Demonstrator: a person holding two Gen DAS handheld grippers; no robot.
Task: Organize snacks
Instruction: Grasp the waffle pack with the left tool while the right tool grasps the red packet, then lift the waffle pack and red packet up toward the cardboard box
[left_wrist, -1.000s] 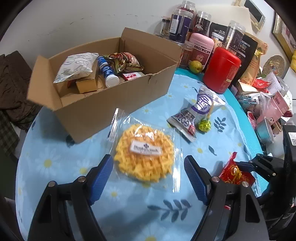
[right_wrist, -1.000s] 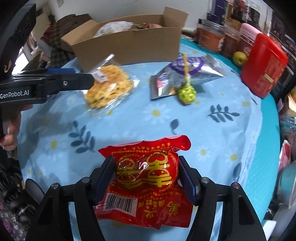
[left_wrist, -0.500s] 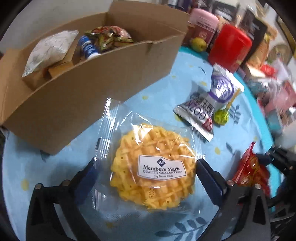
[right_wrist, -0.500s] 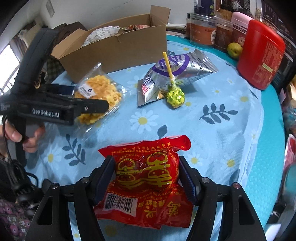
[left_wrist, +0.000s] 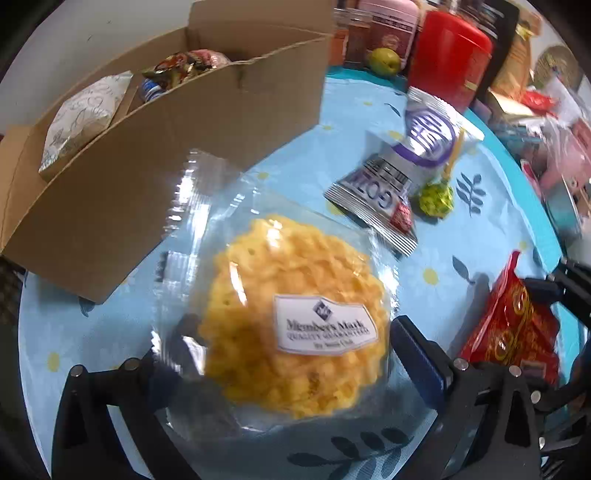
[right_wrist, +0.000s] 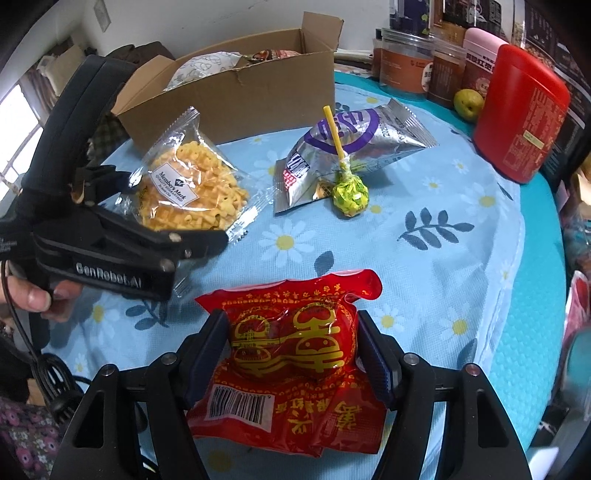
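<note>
My left gripper (left_wrist: 291, 350) is shut on a clear-wrapped yellow waffle snack (left_wrist: 295, 325) labelled Member's Mark, tilted up off the cloth; it also shows in the right wrist view (right_wrist: 192, 192). My right gripper (right_wrist: 291, 350) is shut on a red snack packet (right_wrist: 291, 354) with gold characters, which shows at the right of the left wrist view (left_wrist: 513, 325). An open cardboard box (left_wrist: 147, 140) holding several snacks stands behind the waffle. A silver and purple packet (right_wrist: 351, 147) and a green lollipop (right_wrist: 351, 195) lie on the blue daisy tablecloth (right_wrist: 443, 258).
A red canister (right_wrist: 521, 122), a pink tin (right_wrist: 480, 55), jars and a green fruit (right_wrist: 469, 103) line the far right edge. More packets crowd the right side in the left wrist view (left_wrist: 554, 129). The person's hand (right_wrist: 33, 295) holds the left gripper.
My left gripper has moved in around the waffle snack, closed on it and tilted it up off the cloth. My right gripper has kept its hold on the red packet.
</note>
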